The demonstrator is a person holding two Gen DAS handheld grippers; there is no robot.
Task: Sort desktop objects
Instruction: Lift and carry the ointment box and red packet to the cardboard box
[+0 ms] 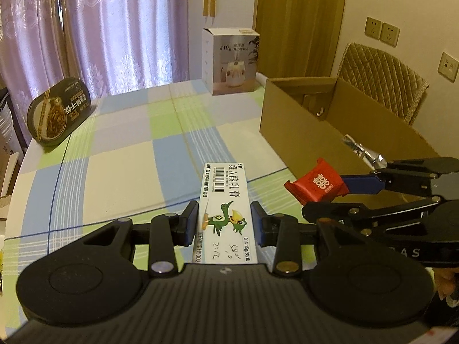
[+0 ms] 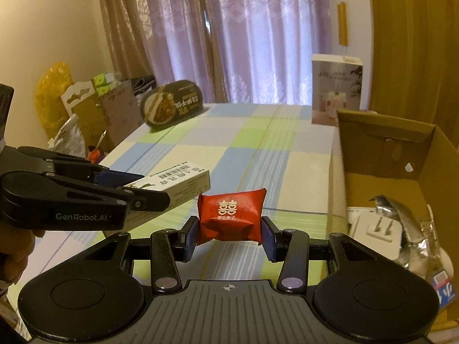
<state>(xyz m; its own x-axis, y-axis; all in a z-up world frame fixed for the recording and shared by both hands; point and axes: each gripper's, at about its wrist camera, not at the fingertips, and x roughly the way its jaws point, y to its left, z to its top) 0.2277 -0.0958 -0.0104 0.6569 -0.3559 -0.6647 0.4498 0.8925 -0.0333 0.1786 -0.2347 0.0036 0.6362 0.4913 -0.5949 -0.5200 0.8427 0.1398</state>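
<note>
My left gripper (image 1: 226, 222) is shut on a long white ointment box (image 1: 226, 209) with a green bird picture, held above the checked tablecloth. In the right wrist view that same ointment box (image 2: 178, 183) pokes out of the left gripper (image 2: 143, 189) on the left. A red candy packet (image 2: 231, 215) with gold characters is pinched between the pads of my right gripper (image 2: 231, 233), close to the ointment box. From the left wrist view, the red packet (image 1: 317, 182) hangs in the right gripper (image 1: 327, 197) beside the open cardboard box (image 1: 289, 126).
The cardboard box (image 2: 381, 154) at the right holds a white plug adapter (image 2: 375, 229) and silver foil packaging (image 2: 407, 223). A dark oval meal tray (image 1: 58, 111) leans at the table's far left edge. A humidifier carton (image 1: 231, 60) stands at the back. Clutter sits beyond the table's left side.
</note>
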